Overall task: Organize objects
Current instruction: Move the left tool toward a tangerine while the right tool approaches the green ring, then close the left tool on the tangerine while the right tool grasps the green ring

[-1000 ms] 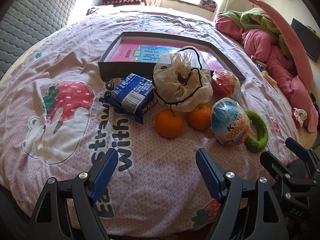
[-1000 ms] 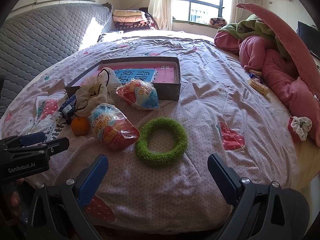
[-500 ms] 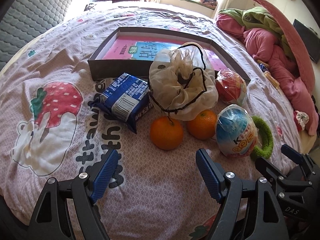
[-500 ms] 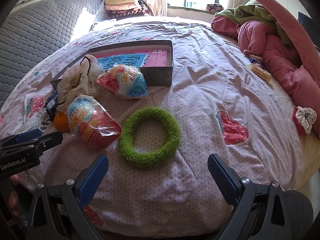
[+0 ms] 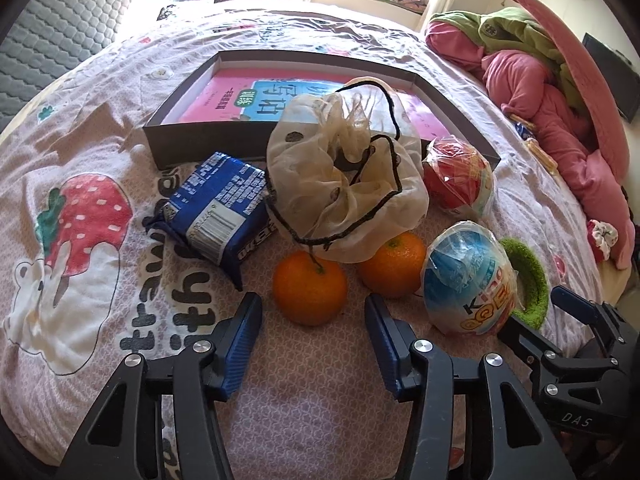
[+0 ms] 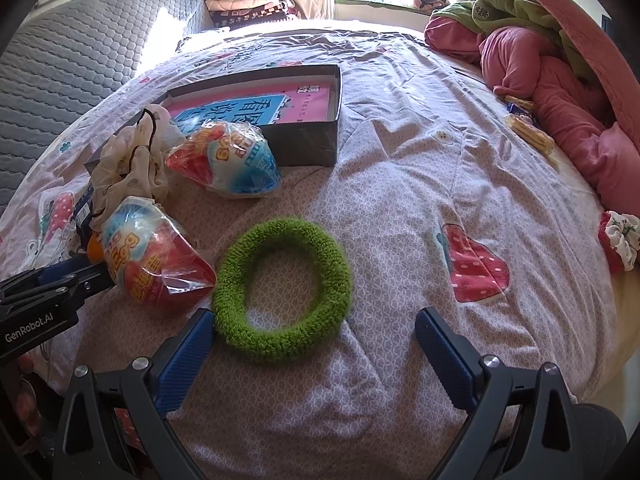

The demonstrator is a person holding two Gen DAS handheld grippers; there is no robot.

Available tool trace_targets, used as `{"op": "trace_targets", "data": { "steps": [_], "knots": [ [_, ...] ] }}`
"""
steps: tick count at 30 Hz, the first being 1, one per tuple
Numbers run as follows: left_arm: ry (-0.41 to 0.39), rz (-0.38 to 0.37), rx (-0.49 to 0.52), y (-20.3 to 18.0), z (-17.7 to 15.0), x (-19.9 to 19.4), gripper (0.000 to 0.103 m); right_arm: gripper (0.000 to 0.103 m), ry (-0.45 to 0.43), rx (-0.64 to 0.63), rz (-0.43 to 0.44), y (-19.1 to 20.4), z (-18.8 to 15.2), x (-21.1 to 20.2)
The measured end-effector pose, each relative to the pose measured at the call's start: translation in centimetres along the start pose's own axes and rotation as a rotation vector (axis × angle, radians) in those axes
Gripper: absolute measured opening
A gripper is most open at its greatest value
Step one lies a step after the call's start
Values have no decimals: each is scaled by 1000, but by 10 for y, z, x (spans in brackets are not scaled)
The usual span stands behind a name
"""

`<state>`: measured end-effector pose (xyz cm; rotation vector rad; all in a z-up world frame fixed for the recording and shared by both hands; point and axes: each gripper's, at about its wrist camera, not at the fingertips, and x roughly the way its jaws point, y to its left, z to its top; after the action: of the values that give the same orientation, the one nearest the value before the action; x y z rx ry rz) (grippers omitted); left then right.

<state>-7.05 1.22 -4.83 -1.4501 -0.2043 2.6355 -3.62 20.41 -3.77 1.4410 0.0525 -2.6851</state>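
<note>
The left gripper hovered low over the bedspread, its jaws having just been narrowing yet parted, with the near orange sitting just ahead of the blue pads and nothing pinched between them. A second orange lay just beside the first, partly tucked under a cream mesh drawstring bag that slumped against the front wall of a shallow dark box holding a pink and blue booklet. A blue snack packet rested left of the bag, touching it. To the right sat two wrapped toy eggs (both in crinkled clear film): the nearer egg by the second orange, the farther egg against the box's corner. The right gripper had its jaws spread wide and empty, the left pad touching or nearly touching the outer rim of the green fuzzy ring, which lay flat on the bedspread just beside the nearer egg. A heap of pink and green bedding was piled well apart at the right edge of the bed.
</note>
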Motion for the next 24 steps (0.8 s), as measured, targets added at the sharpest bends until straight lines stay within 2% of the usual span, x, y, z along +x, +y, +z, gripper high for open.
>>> {"op": "trace_targets", "data": {
  "steps": [7,11,16,18,22,24],
  "knots": [
    [0,3,7,-5,5,7,53,100,24,-17,15,1,5,10],
    [3,17,6,-5,7,11,45,100,37,-32,21,2,9,17],
    [1,25,2,-3,11,13,39,96,27,-108,-7,9,16,25],
    [-3,23,1,-3,12,13,38,90,23,-114,-2,9,18,26],
    [-7,24,6,-4,10,12,37,71,6,-130,25,11,16,22],
    [-9,21,8,-4,9,11,37,65,-3,-139,33,13,15,21]
  ]
}}
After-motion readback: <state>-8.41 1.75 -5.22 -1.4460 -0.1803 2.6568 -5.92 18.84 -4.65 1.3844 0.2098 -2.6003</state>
